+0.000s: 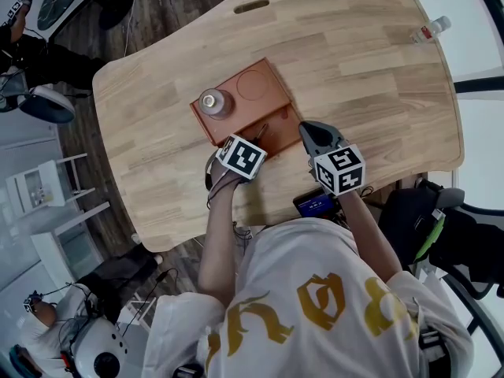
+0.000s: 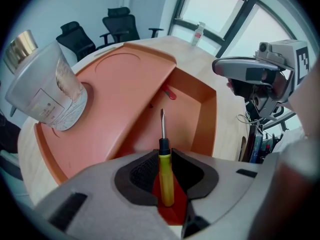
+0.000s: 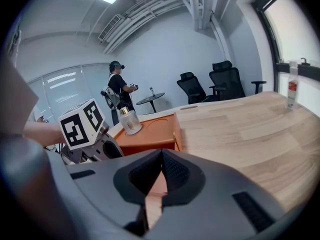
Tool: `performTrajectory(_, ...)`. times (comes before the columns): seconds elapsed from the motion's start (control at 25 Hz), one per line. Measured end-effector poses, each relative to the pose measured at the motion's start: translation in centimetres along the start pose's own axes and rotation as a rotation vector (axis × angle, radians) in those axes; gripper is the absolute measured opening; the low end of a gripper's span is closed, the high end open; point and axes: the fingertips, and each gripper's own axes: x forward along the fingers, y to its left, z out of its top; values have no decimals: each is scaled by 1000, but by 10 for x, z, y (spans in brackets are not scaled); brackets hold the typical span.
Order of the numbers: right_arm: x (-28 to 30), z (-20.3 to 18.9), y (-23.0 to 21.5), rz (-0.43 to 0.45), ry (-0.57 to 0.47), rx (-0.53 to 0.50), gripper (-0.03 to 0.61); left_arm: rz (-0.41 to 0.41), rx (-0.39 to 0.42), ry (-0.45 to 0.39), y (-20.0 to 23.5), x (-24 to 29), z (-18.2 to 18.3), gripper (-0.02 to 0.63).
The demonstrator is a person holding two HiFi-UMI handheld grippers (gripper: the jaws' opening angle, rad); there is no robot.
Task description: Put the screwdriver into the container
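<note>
A light wooden desk point(image 1: 370, 77) carries a small plastic bottle point(image 1: 431, 30) upright at its far right corner. A clear, gold-capped jar point(image 1: 214, 102) stands well apart from it — black office chairs point(image 3: 220, 79) behind.

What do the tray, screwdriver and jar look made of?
Tray: probably moulded plastic; uniform matte orange-brown, rounded edges.
Screwdriver: glossy yellow plastic handle, black collar, thin grey metal shaft.
Jar: clear glass or plastic, can't tell which; see-through wall, shiny gold cap, likely metal or metallised.

A wooden table point(image 1: 354, 69) bears an orange container point(image 1: 273, 107) and a bottle point(image 1: 431, 30).
</note>
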Motion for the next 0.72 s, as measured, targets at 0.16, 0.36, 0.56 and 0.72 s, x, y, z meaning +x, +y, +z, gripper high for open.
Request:
performTrajectory(0.16,0,0,-1,0,1,3,9,-1,2,29,1,2,0,80)
performTrajectory(0.36,0,0,-3,-1,0,7,9,5,-2,74,3,6,0,80)
performTrajectory(0.56,0,-3,-5,-3,4,11,9,14,15,99,2,10,-1,80)
performTrajectory(0.72,-2,1,-9,-9,-14,34,9,24,56,133,2,11,-5,83)
